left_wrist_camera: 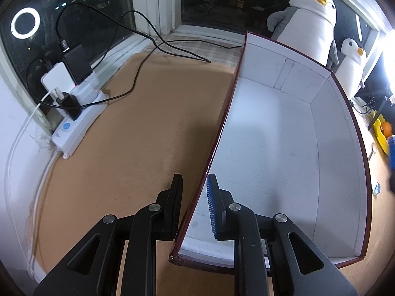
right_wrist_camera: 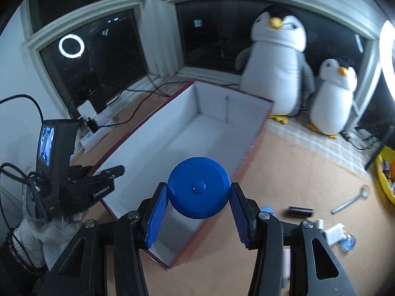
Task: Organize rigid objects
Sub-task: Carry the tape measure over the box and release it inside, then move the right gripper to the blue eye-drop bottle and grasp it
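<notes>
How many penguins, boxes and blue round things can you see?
Plush penguins: 2, big and small
White-lined boxes: 1
Blue round discs: 1, held by the right gripper
Total: 4

A tan carpeted surface (left_wrist_camera: 138, 128) is bounded by white-framed windows (right_wrist_camera: 158, 49), whose panes are dark. A ring light (left_wrist_camera: 25, 23) is reflected in the left pane. A white power strip (left_wrist_camera: 79, 123) with plugged-in chargers and black cables (left_wrist_camera: 138, 74) is laid along the sill. Two plush penguins, a large one (right_wrist_camera: 274, 64) and a small one (right_wrist_camera: 333, 98), are stood on a checked cloth (right_wrist_camera: 321, 140) before the right window. Strong light (right_wrist_camera: 387, 56) is cast from the right edge.
</notes>
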